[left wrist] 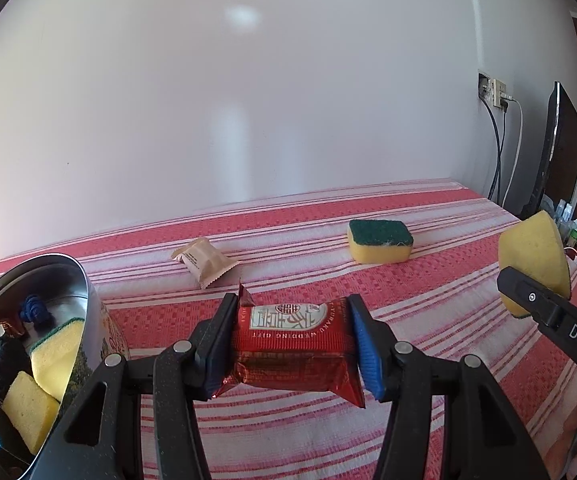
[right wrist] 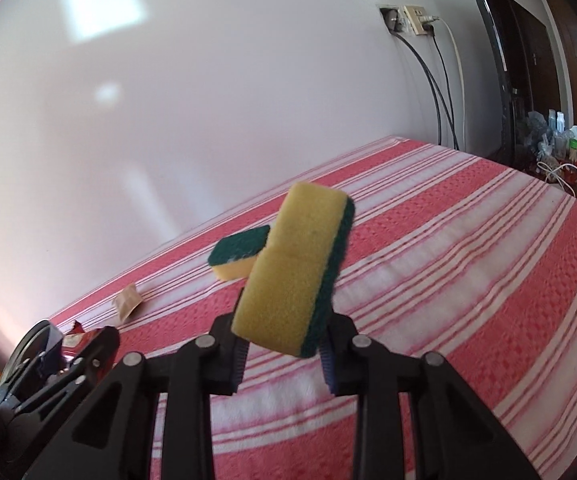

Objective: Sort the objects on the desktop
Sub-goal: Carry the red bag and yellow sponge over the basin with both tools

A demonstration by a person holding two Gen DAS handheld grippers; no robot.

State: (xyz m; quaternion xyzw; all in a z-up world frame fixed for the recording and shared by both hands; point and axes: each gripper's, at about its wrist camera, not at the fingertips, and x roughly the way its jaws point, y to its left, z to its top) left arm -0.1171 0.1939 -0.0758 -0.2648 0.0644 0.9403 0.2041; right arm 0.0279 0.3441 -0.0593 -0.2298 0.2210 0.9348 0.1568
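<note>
My left gripper [left wrist: 292, 344] is shut on a red snack packet [left wrist: 294, 346] and holds it above the striped cloth, just right of a metal tin [left wrist: 84, 280]. The tin holds two yellow sponges, a blue toy and wrappers. My right gripper [right wrist: 284, 344] is shut on a yellow-green sponge [right wrist: 292, 272], lifted and tilted above the cloth; it also shows in the left wrist view [left wrist: 532, 256]. Another sponge [left wrist: 380, 240] lies green side up at the back, also in the right wrist view [right wrist: 238, 254]. A beige packet [left wrist: 204, 262] lies at the back left.
The red-and-white striped cloth [left wrist: 428, 344] covers the table up to a white wall. A dark monitor [right wrist: 504, 72], wall sockets with cables [right wrist: 416, 20] and cluttered bottles [right wrist: 568, 140] stand beyond the right edge.
</note>
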